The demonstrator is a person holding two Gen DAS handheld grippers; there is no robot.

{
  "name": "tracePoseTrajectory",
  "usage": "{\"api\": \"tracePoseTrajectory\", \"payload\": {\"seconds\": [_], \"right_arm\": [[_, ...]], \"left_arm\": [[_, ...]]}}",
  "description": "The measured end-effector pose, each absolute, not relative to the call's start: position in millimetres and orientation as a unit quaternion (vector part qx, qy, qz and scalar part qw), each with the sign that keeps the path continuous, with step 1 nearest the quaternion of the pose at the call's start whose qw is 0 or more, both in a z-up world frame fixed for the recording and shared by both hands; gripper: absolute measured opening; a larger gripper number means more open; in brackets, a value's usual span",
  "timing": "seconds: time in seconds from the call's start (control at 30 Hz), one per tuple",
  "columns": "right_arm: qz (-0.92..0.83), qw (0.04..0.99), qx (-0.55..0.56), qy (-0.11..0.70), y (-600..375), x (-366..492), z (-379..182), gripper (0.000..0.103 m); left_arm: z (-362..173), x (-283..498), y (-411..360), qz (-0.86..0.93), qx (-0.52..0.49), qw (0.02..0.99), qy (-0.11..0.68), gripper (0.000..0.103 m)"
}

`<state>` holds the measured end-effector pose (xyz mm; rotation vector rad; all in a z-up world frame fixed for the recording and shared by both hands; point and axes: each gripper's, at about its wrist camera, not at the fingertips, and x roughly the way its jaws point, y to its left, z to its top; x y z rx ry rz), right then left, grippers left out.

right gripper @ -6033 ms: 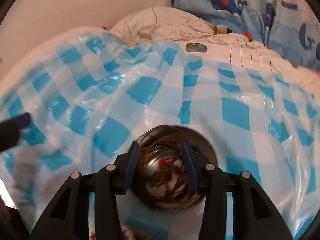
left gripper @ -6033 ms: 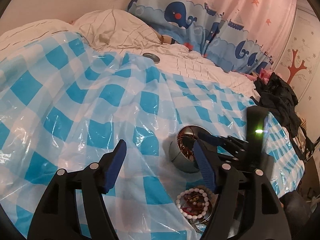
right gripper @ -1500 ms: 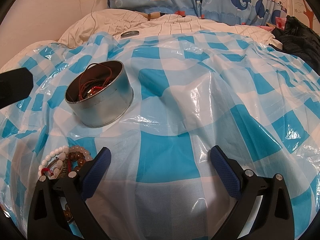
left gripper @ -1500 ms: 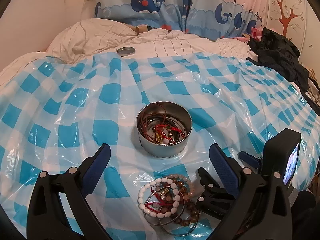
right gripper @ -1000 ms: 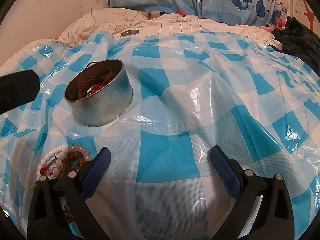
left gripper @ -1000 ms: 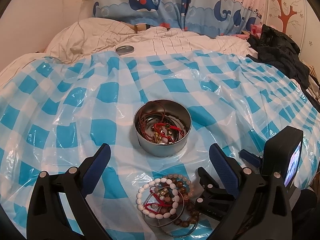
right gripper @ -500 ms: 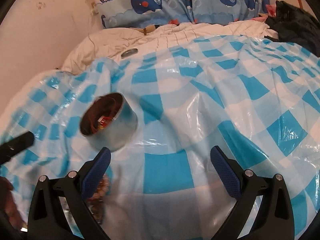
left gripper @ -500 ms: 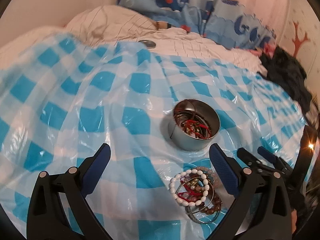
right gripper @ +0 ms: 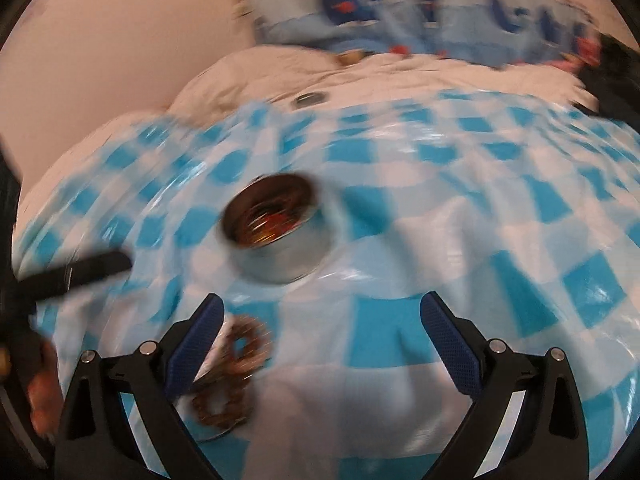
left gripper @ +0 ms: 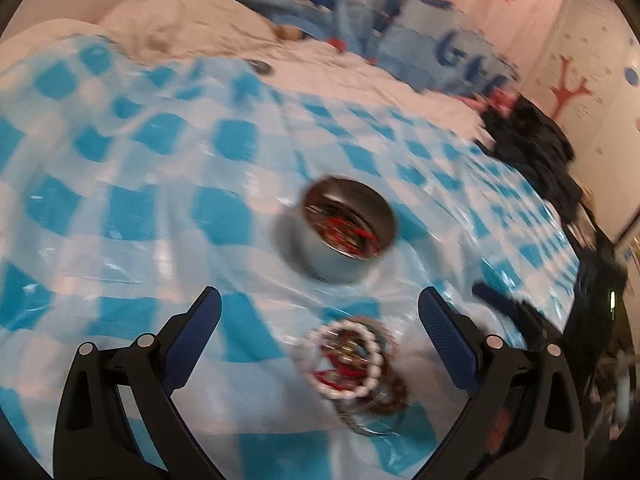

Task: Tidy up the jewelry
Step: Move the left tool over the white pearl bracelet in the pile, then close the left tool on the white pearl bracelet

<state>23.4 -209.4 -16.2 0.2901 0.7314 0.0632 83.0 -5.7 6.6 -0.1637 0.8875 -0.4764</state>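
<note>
A round metal tin (left gripper: 345, 228) (right gripper: 278, 227) holding red cords and beaded jewelry stands on a blue-and-white checked plastic sheet (left gripper: 132, 216) (right gripper: 500, 208). In front of it lies a pile of bracelets (left gripper: 352, 360) (right gripper: 236, 360): a white bead ring, brown bead rings and thin metal bangles. My left gripper (left gripper: 320, 332) is open, held above the sheet with the pile between its fingers' line. My right gripper (right gripper: 320, 332) is open too, the pile beside its left finger. Both views are motion-blurred.
A small round metal lid (left gripper: 260, 67) (right gripper: 310, 99) lies on the white bedding behind the sheet. Whale-print pillows (right gripper: 420, 4) line the back. Dark clothes (left gripper: 536, 148) are heaped at the right. The other gripper shows as a dark bar (right gripper: 80, 270) at the left.
Both cameras are swinging, so the views have blurred. In the right wrist view the tin has shifted toward the centre and the bracelet pile now shows more fully by the left finger.
</note>
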Motion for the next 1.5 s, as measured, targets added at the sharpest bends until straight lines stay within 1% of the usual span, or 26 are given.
{"api": "tracePoseTrajectory", "payload": {"seconds": [0.17, 0.3, 0.43, 0.6, 0.77, 0.93, 1.07, 1.2, 1.37, 1.5], "right_arm": [[-0.004, 0.907, 0.22, 0.36, -246.0, 24.3, -22.2, 0.095], [0.011, 0.896, 0.235, 0.376, -247.0, 23.9, -26.1, 0.095], [0.014, 0.894, 0.241, 0.378, -245.8, 23.1, -24.8, 0.095], [0.021, 0.888, 0.245, 0.388, -242.7, 36.2, -28.9, 0.095], [0.024, 0.886, 0.242, 0.396, -237.6, 38.9, -33.8, 0.095], [0.027, 0.883, 0.236, 0.405, -233.0, 40.0, -38.3, 0.095], [0.026, 0.883, 0.24, 0.403, -235.4, 40.2, -36.9, 0.095], [0.031, 0.881, 0.245, 0.404, -235.4, 40.1, -36.3, 0.095], [0.034, 0.879, 0.244, 0.408, -234.4, 41.6, -37.2, 0.095], [0.034, 0.877, 0.246, 0.41, -235.0, 41.9, -38.6, 0.095]], "left_arm": [[-15.8, 82.0, -31.0, -0.264, -0.074, 0.85, 0.45, 0.095], [-35.1, 81.3, -28.0, -0.241, -0.061, 0.843, 0.476, 0.095], [-46.6, 75.5, -8.5, -0.225, -0.06, 0.836, 0.497, 0.095], [-41.0, 71.4, 0.6, -0.211, -0.05, 0.848, 0.483, 0.095], [-23.8, 74.7, -1.1, -0.254, -0.102, 0.856, 0.438, 0.095], [-40.2, 93.3, -22.9, -0.288, -0.156, 0.825, 0.46, 0.095], [-55.0, 94.9, -20.2, -0.281, -0.151, 0.81, 0.492, 0.095], [-54.3, 88.4, -16.2, -0.277, -0.137, 0.813, 0.493, 0.095], [-54.8, 83.3, -32.4, -0.289, -0.098, 0.818, 0.488, 0.095], [-53.8, 81.7, -39.3, -0.312, -0.11, 0.809, 0.486, 0.094]]}}
